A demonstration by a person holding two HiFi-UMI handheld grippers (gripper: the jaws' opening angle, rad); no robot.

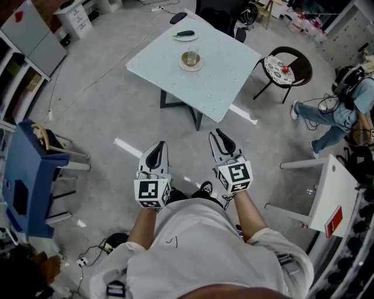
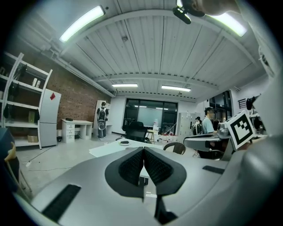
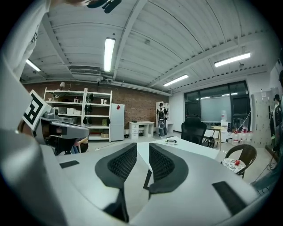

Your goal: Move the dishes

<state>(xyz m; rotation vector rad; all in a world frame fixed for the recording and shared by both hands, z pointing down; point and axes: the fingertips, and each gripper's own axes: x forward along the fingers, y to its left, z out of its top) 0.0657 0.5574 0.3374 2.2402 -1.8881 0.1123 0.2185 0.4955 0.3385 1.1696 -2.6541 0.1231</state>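
Note:
A white square table stands ahead of me across the grey floor. On it sit a bowl on a saucer and, farther back, a small plate with a dark item. Both grippers hang over the floor, well short of the table. My left gripper is shut with its pads touching and nothing between them. A narrow gap shows between the pads of my right gripper, which holds nothing. The table and a dish appear small and far in both gripper views.
A round-seat chair stands right of the table and a black office chair behind it. A blue chair is at my left, a white table at my right. A person sits at far right. Cables lie on the floor.

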